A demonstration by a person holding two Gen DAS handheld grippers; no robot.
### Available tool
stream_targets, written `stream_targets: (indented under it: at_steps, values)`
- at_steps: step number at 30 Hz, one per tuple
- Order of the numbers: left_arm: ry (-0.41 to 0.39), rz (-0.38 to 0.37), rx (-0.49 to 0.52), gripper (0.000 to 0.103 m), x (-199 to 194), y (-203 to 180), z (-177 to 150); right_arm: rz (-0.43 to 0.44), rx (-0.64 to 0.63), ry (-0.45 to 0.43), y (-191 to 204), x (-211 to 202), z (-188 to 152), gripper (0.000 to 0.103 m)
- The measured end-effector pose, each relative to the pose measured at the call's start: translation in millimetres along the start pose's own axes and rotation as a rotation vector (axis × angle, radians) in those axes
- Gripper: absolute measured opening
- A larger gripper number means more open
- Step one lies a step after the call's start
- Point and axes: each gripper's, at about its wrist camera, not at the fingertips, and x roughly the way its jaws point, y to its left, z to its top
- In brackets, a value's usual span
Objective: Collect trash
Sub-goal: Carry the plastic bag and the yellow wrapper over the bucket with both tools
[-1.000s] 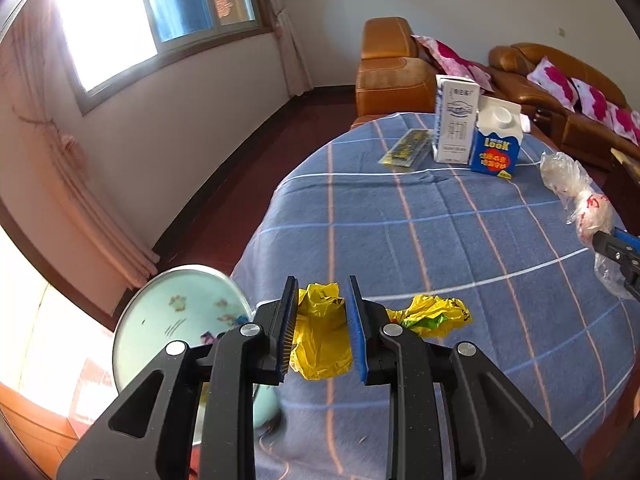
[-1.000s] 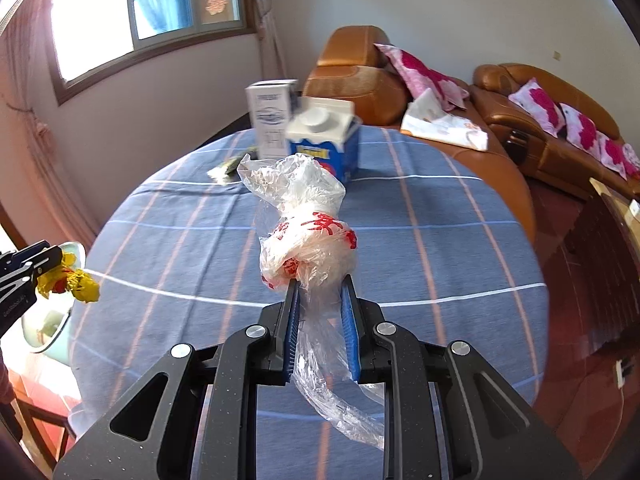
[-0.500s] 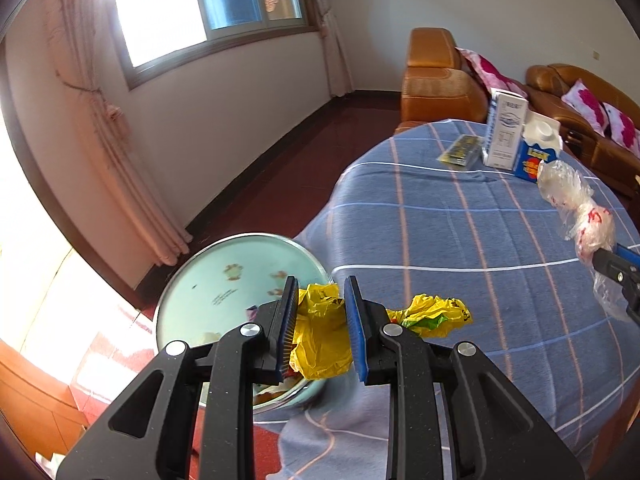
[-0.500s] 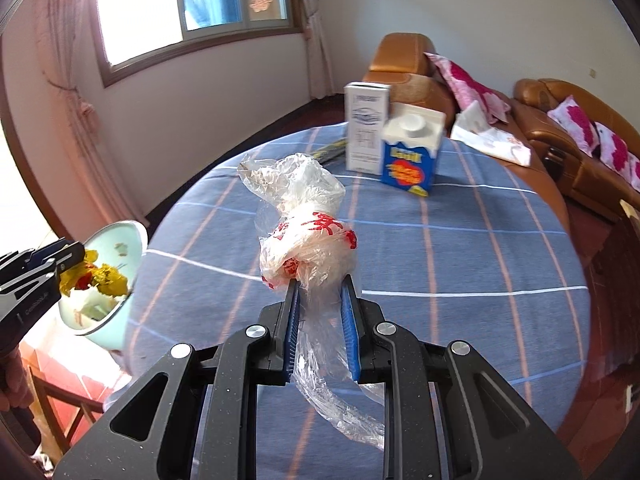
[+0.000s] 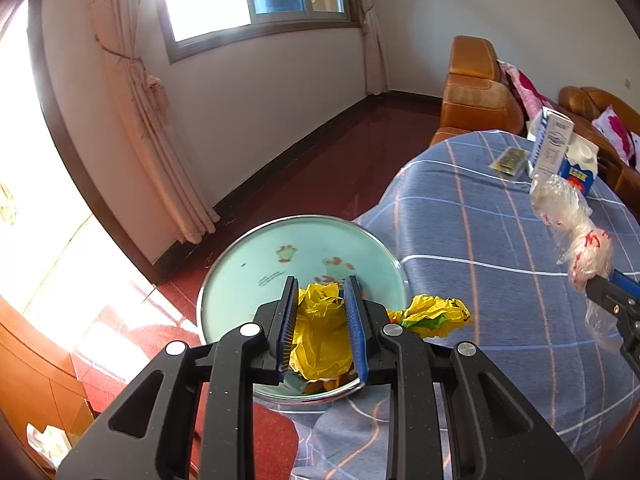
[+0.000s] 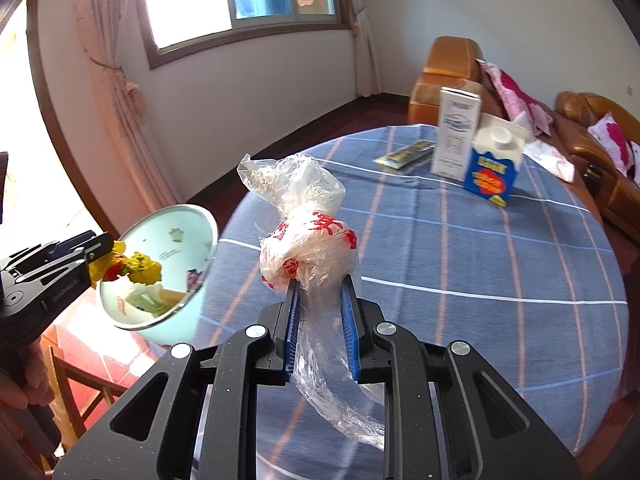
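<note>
Nearing basin [image 5: 256,256], yellow wrapper [image 5: 320,332], apparently overhead.

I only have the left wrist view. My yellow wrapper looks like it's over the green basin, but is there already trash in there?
Observer: Yes. The right wrist view looks into the basin from the side, and paper scraps lie at its bottom.
Operator: What's the right gripper carrying? I only see its edge.
Observer: The right gripper is shut on a clear plastic bag with red print, and the bag's tail hangs below it.
Operator: Is my wrapper hanging free?
Observer: From the side, the yellow wrapper sticks out past the left gripper, in front of the basin's opening.
</note>
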Motion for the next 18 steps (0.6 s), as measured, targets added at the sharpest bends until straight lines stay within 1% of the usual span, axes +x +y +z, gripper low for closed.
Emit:
stream_targets:
  at_steps: [8, 18]
  values:
    - [0.013, 0.038, -0.049, 0.024, 7.6, 26.0, -2.3, 0.041, -0.038, 0.015, 31.2, 11.4, 0.9, 0.021]
    - [0.035, 0.076, -0.103, 0.024, 19.4, 52.2, -5.0, 0.093, -0.088, 0.021, 67.5, 21.9, 10.8, 0.021]
